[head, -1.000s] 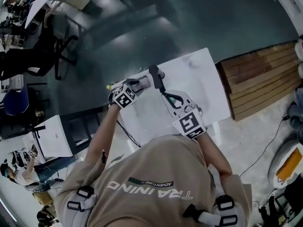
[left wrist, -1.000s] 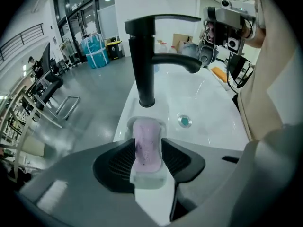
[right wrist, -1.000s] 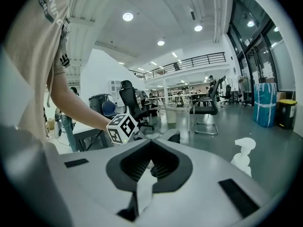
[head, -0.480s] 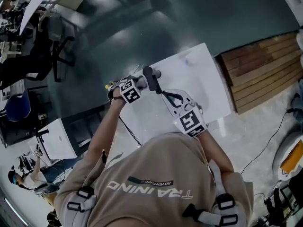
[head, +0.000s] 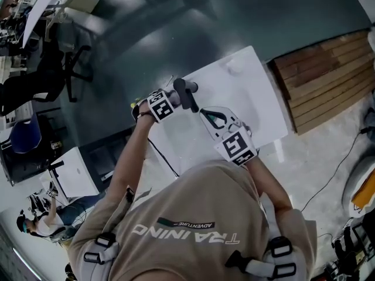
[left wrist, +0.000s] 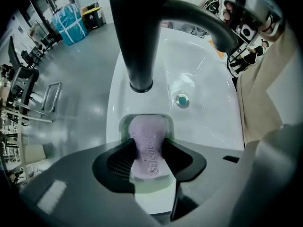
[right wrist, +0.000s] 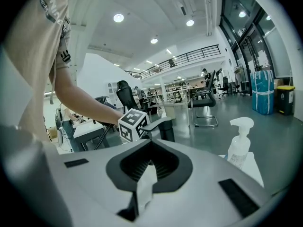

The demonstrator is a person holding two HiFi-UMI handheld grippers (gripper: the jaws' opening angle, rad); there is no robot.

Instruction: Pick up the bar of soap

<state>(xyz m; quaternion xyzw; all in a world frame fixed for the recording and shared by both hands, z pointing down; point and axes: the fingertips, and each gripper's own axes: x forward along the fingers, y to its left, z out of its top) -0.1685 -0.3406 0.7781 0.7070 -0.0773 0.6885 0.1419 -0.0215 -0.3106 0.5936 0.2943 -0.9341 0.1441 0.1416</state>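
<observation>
Left gripper view: dish (left wrist: 124,126) under soap (left wrist: 148,145) half hidden.

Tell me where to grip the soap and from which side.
Take the soap across its narrow width at the middle, coming from above: it lies flat in its dish, long axis toward the faucet, which crowds its far end.

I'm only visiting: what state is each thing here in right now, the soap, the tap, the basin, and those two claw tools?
bar of soap: lying in its dish, not lifted.
soap dish: at the sink's rim, holding the soap.
left gripper: open, jaws just been opening, soap between them, unclamped.
right gripper: shut, empty.
faucet: off, no water running.
sink: no water standing.
spray bottle: upright.
</observation>
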